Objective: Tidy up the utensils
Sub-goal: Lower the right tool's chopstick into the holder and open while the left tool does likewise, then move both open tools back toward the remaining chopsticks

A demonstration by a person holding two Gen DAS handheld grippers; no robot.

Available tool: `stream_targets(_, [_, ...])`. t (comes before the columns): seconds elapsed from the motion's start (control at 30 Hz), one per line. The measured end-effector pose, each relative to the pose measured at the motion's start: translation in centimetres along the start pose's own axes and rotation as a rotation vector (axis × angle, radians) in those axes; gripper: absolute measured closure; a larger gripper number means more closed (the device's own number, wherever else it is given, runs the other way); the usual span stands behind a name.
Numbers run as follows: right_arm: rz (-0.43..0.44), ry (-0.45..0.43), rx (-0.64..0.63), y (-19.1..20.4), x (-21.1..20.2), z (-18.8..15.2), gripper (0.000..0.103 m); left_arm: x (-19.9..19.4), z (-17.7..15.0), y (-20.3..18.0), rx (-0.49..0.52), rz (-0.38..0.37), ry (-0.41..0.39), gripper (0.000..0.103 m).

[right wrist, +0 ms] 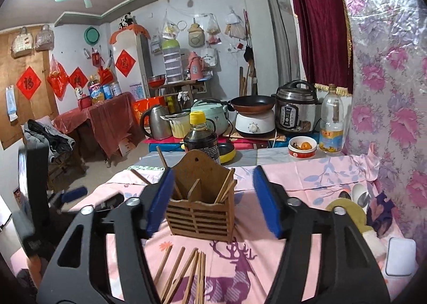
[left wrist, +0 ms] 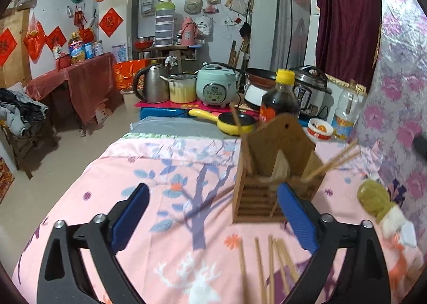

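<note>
A wooden slatted utensil holder (left wrist: 269, 170) stands on the pink sheet; it also shows in the right wrist view (right wrist: 201, 205). It holds a few chopsticks (right wrist: 225, 189) that lean out to the right. Several loose wooden chopsticks (left wrist: 267, 266) lie on the sheet in front of it, also in the right wrist view (right wrist: 184, 274). My left gripper (left wrist: 213, 216) is open and empty, just left of the holder's front. My right gripper (right wrist: 210, 202) is open and empty, its blue pads either side of the holder. The left gripper shows at the left of the right wrist view (right wrist: 72, 194).
A soy sauce bottle (right wrist: 200, 135) and a yellow pan (left wrist: 226, 121) stand behind the holder. Rice cookers, a kettle and a frying pan crowd the far end. A soft toy (left wrist: 379, 201) and spoons (right wrist: 361, 196) lie at the right by the flowered wall (right wrist: 387, 90).
</note>
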State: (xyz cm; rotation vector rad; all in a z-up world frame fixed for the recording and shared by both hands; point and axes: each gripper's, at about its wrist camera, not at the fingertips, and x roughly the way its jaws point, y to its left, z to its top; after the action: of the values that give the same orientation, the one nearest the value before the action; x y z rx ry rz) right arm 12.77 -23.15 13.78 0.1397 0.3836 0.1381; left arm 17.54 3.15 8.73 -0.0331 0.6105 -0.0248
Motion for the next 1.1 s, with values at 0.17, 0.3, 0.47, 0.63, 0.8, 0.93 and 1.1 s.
stream_targets(0.17, [0.026, 0.025, -0.019, 0.2, -2.7, -1.9, 0.025, -0.5, -4.5, 1.1, 0.02, 0.041, 0.058, 0.006])
stream_targets(0.3, [0.008, 0.066, -0.074, -0.5, -3.8, -6.7, 0.018, 0.0, -8.0, 1.8, 0.046, 0.048, 0.161, 0.006])
stream_targets(0.47, [-0.018, 0.316, -0.115, -2.6, -1.7, -12.8, 0.018, 1.4, -10.5, 2.9, -0.013, -0.023, 0.307, 0.006])
stream_targets(0.63, [-0.014, 0.375, -0.099, -2.8, -0.7, -13.6, 0.018, 2.4, -11.4, 2.4, -0.017, -0.063, 0.364, 0.006])
stream_targets(0.8, [-0.012, 0.409, -0.106, -2.7, -0.3, -14.0, 0.018, 3.3, -12.3, 0.8, 0.041, -0.08, 0.414, 0.006])
stream_targets(0.93, [0.014, 0.476, -0.093, -2.5, 0.7, -14.9, 0.018, 3.9, -13.1, -0.4, 0.106, -0.085, 0.45, 0.006])
stream_targets(1.1, [0.068, 0.567, -0.133, -1.7, 1.9, -16.5, 0.018, 5.3, -14.2, -1.1, 0.149, -0.075, 0.513, 0.006])
